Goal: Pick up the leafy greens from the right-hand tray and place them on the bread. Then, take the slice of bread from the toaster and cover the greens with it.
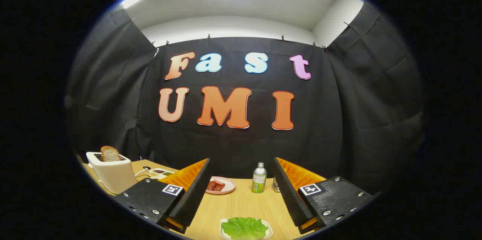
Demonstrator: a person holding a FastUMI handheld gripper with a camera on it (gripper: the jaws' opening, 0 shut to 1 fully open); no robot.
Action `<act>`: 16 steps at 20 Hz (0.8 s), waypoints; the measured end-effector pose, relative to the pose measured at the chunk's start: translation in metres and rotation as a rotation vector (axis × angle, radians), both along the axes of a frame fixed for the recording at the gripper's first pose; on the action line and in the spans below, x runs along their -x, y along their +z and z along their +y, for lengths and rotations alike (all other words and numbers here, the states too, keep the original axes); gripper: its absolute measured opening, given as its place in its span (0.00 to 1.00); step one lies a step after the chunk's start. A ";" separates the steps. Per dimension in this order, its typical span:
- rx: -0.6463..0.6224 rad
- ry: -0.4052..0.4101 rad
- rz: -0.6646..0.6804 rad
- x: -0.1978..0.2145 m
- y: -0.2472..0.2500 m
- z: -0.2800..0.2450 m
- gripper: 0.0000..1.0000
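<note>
While the tongs stand spread wide and empty, the leafy greens lie untouched on their white tray between and just below the fingertips, so nothing looks done yet. The bread slice sits in the toaster, left of the left finger. Beyond the fingers stand a plate of reddish food and a bottle, its label too small to read.
</note>
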State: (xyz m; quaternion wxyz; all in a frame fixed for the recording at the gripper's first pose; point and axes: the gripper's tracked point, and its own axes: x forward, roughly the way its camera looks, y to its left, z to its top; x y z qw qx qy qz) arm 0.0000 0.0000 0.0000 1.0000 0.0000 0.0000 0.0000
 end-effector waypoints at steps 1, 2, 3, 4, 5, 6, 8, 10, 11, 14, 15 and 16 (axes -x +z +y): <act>0.002 0.003 -0.005 0.001 0.003 0.000 0.97; 0.005 0.004 -0.010 0.002 0.007 -0.001 0.97; 0.009 0.008 -0.013 0.003 0.009 -0.001 0.96; 0.012 0.021 -0.014 0.004 0.011 0.001 0.96; 0.009 0.032 -0.012 0.004 0.013 0.002 0.97; 0.005 0.044 -0.011 0.005 0.015 0.001 0.96; 0.002 0.060 -0.010 0.007 0.021 -0.001 0.97; 0.011 0.059 -0.001 0.006 0.025 -0.009 0.96; 0.017 0.055 0.007 0.007 0.026 -0.013 0.96; 0.012 0.052 0.010 0.012 0.035 -0.017 0.97; 0.007 0.062 0.012 0.014 0.036 -0.015 0.96; 0.003 0.072 0.014 0.017 0.036 -0.014 0.96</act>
